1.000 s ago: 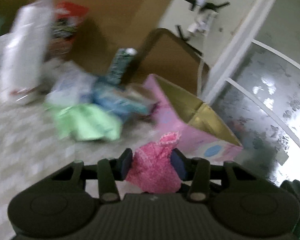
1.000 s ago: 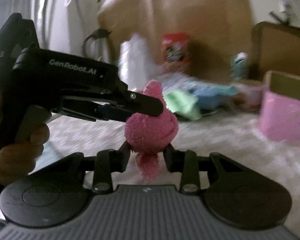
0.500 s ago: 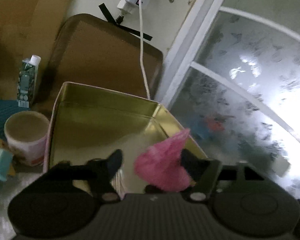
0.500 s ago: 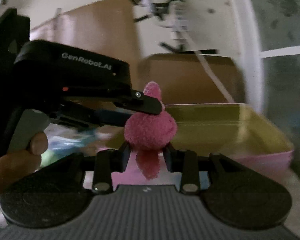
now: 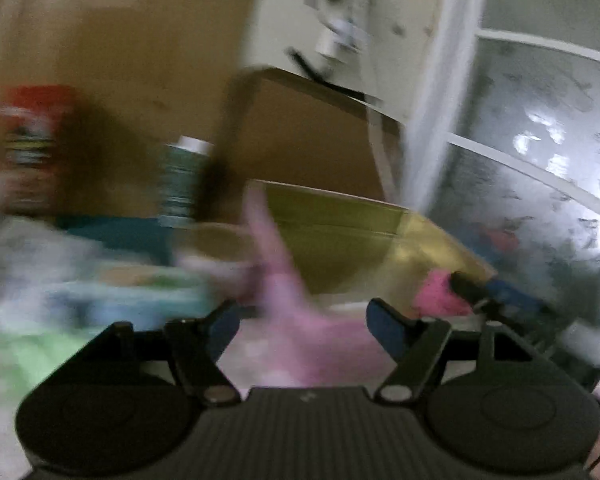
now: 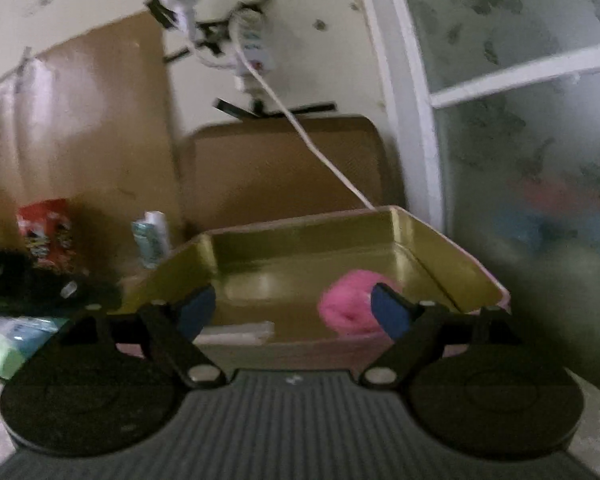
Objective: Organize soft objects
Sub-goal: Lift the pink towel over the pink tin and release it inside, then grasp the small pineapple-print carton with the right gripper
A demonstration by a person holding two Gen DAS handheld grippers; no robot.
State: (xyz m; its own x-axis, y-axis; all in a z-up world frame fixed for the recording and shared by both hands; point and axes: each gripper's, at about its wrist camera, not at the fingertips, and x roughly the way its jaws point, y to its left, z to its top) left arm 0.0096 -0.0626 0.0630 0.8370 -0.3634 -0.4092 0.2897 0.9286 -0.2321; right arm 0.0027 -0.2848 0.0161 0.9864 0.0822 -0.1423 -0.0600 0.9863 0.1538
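A pink box with a gold inside [image 6: 300, 224] stands on the floor by the wall. In it lies a pink fuzzy ball [image 6: 346, 306], with a flat white item [image 6: 236, 334] to its left. My right gripper [image 6: 294, 310] hangs at the box's near wall. Its jaws are opening and nothing is pressed between them; the ball rests just beyond the right fingertip. The left wrist view is badly blurred. There my left gripper [image 5: 304, 330] is opening with nothing between its jaws, just before the box [image 5: 340, 236]. The ball [image 5: 440, 298] shows at the right beside a finger of the right gripper.
A brown tray [image 6: 288, 168] leans on the wall behind the box, and a white cable [image 6: 320, 152] hangs down to it. Left of the box stand a green-white carton [image 6: 152, 240] and a red packet [image 6: 46, 232]. Green cloth [image 6: 4, 354] lies lower left. A frosted glass door [image 6: 520, 160] is on the right.
Both grippers opened and let go of their pink soft things. The right one reached the box, and its ball now lies inside. The left one swung back to the left, off the box.
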